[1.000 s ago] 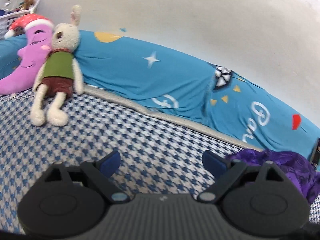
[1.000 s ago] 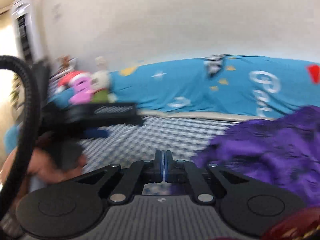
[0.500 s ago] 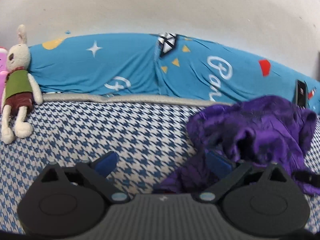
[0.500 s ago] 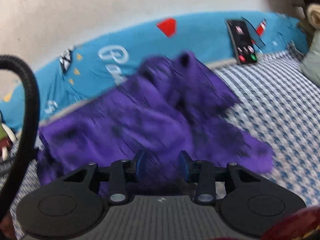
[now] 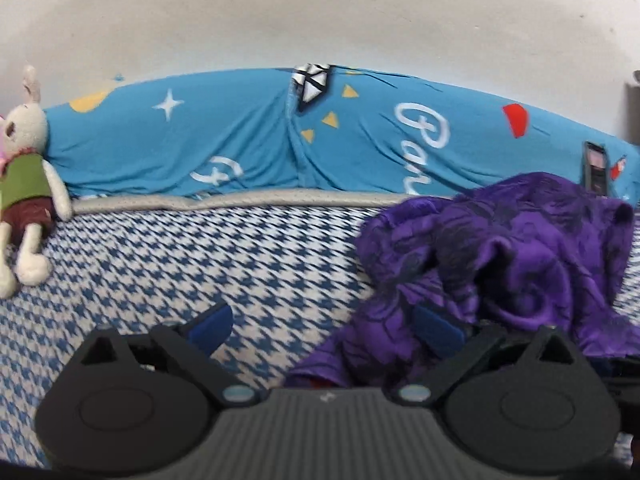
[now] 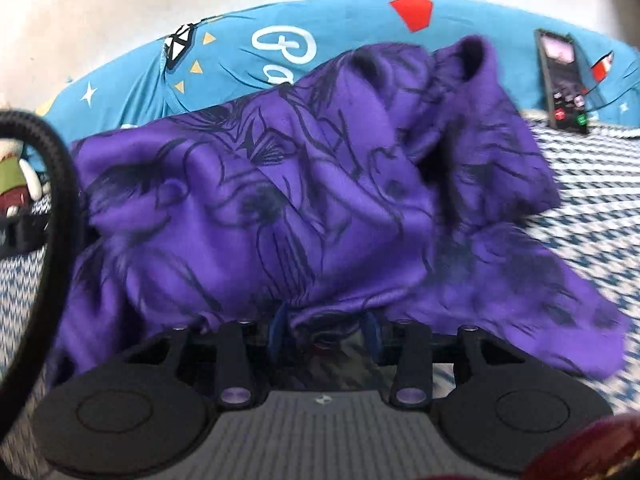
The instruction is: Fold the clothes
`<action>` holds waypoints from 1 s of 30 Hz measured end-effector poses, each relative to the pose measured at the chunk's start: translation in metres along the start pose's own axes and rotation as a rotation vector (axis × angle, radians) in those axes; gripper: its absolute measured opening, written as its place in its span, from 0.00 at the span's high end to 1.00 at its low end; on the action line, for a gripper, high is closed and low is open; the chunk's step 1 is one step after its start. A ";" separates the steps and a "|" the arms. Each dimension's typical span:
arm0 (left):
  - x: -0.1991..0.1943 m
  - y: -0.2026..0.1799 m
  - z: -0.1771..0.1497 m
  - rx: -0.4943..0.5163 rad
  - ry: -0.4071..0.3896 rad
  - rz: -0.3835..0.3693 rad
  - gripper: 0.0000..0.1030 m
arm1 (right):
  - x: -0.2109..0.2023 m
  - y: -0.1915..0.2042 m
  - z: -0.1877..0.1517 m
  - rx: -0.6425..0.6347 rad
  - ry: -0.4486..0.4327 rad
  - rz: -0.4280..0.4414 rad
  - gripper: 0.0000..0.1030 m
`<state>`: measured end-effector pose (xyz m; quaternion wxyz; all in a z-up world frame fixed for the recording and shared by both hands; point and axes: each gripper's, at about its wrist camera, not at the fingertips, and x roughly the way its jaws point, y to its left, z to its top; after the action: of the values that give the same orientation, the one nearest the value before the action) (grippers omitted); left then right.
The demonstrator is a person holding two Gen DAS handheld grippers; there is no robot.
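A crumpled purple garment [image 6: 320, 208] with dark line print lies in a heap on the blue-and-white houndstooth bed sheet [image 5: 192, 264]. My right gripper [image 6: 325, 332] is open right at the garment's near hem, which drapes over its blue fingertips [image 6: 278, 332]. In the left wrist view the same purple garment [image 5: 512, 264] fills the right side. My left gripper [image 5: 323, 324] is wide open low over the sheet. Its right pad [image 5: 438, 326] is against the garment's left edge and its left pad [image 5: 210, 320] is over bare sheet.
A blue printed duvet [image 5: 240, 148] runs along the white wall behind the bed. A plush rabbit [image 5: 24, 200] sits at the far left. A phone [image 6: 560, 80] leans on the duvet at the right. A black cable [image 6: 60, 184] loops on the left in the right wrist view.
Both views have swung right onto the purple garment. The right gripper went from shut to open and moved up to the garment's hem. The left gripper stayed open.
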<state>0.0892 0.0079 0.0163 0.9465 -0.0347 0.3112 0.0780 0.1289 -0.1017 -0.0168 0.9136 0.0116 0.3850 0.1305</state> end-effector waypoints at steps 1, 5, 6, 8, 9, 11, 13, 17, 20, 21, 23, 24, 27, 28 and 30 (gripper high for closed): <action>0.004 0.002 0.001 -0.002 -0.003 0.017 0.01 | 0.008 0.002 0.003 0.007 0.003 0.005 0.60; 0.020 0.012 0.004 -0.024 -0.010 0.078 0.01 | 0.022 0.017 0.003 -0.090 -0.071 -0.015 0.57; 0.024 0.015 0.004 -0.033 -0.009 0.091 0.00 | 0.024 0.020 0.002 -0.120 -0.092 -0.021 0.56; 0.031 0.018 0.002 -0.047 -0.003 0.094 0.00 | 0.022 0.017 -0.005 -0.126 -0.125 -0.010 0.53; 0.034 0.019 0.001 -0.054 0.000 0.095 0.00 | 0.020 0.014 -0.010 -0.124 -0.145 -0.001 0.50; 0.041 0.023 -0.002 -0.067 0.006 0.098 0.00 | 0.018 0.007 -0.016 -0.096 -0.168 -0.012 0.29; 0.044 0.023 -0.005 -0.068 -0.005 0.117 0.00 | 0.018 0.005 -0.016 -0.079 -0.161 -0.024 0.24; 0.046 0.024 -0.007 -0.074 -0.031 0.168 0.00 | 0.016 0.003 -0.019 -0.062 -0.165 -0.019 0.23; 0.042 0.028 -0.002 -0.081 -0.057 0.200 0.00 | 0.014 -0.001 -0.020 -0.036 -0.169 0.009 0.22; 0.041 0.029 -0.001 -0.084 -0.065 0.211 0.00 | 0.013 -0.001 -0.021 -0.034 -0.169 0.011 0.22; 0.044 0.034 -0.003 -0.093 -0.071 0.262 0.00 | 0.013 0.001 -0.021 -0.040 -0.169 0.005 0.21; 0.046 0.036 -0.004 -0.099 -0.076 0.285 0.00 | 0.010 0.006 -0.025 -0.039 -0.170 0.003 0.21; 0.059 0.044 -0.009 -0.126 -0.034 0.314 0.00 | 0.009 0.007 -0.027 -0.038 -0.171 0.004 0.21; 0.063 0.047 -0.010 -0.143 -0.016 0.318 0.00 | 0.011 0.005 -0.025 -0.037 -0.171 0.005 0.21; 0.068 0.050 -0.014 -0.164 0.004 0.323 0.00 | 0.011 0.001 -0.025 -0.036 -0.171 0.007 0.21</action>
<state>0.1266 0.0647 -0.0359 0.9150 -0.0612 0.3071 0.2542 0.1185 -0.1003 -0.0422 0.9427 0.0078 0.3032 0.1391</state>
